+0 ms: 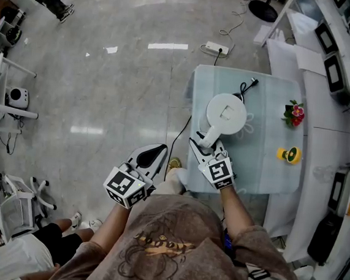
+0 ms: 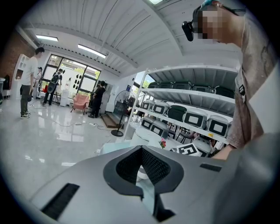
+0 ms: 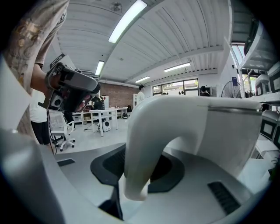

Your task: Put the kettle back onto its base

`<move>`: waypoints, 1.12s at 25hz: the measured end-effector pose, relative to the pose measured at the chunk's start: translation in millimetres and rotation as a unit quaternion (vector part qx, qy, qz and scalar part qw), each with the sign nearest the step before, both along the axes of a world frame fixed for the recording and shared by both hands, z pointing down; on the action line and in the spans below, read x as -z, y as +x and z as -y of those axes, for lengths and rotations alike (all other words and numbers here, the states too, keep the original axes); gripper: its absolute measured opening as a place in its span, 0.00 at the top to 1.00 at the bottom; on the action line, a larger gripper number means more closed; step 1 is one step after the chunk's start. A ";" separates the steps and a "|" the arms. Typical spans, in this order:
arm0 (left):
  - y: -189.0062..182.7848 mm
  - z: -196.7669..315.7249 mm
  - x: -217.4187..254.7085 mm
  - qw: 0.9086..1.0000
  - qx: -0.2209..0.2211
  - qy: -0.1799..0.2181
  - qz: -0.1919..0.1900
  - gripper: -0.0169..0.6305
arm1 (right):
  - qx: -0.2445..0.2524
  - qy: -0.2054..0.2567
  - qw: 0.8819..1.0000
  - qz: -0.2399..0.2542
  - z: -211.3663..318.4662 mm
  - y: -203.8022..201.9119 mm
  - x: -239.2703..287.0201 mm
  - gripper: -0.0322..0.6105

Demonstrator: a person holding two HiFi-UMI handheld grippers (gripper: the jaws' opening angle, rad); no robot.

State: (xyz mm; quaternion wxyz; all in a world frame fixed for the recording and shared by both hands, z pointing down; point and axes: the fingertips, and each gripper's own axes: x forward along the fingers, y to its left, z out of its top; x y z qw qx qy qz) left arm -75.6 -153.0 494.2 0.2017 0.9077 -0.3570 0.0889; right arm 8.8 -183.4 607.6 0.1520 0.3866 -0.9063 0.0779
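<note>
In the head view a white kettle stands on a small pale blue table, seen from above with its round lid towards me. Its handle points back at my right gripper, which is shut on it. The right gripper view shows that curved handle between the jaws and the kettle body just beyond. A black cord leads out from behind the kettle; the base itself is hidden beneath it. My left gripper hangs left of the table over the floor, shut, holding nothing.
A small flower pot and a yellow object sit on the table's right side. A power strip lies on the floor beyond it. White shelving runs along the right.
</note>
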 end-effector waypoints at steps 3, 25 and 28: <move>1.7 -0.9 -0.1 1.000 0.001 -0.010 -0.004 0.94 | -0.005 -0.003 1.000 0.003 -2.7 0.6 -1.4 0.76; -1.6 -0.4 -4.3 1.000 -0.002 -0.013 -0.008 0.94 | -0.010 -0.013 1.000 0.020 4.5 -0.9 -2.8 0.77; -2.0 0.2 -4.2 1.000 0.000 -0.007 -0.007 0.94 | 0.000 -0.016 1.000 0.011 -2.8 -2.1 -12.1 0.77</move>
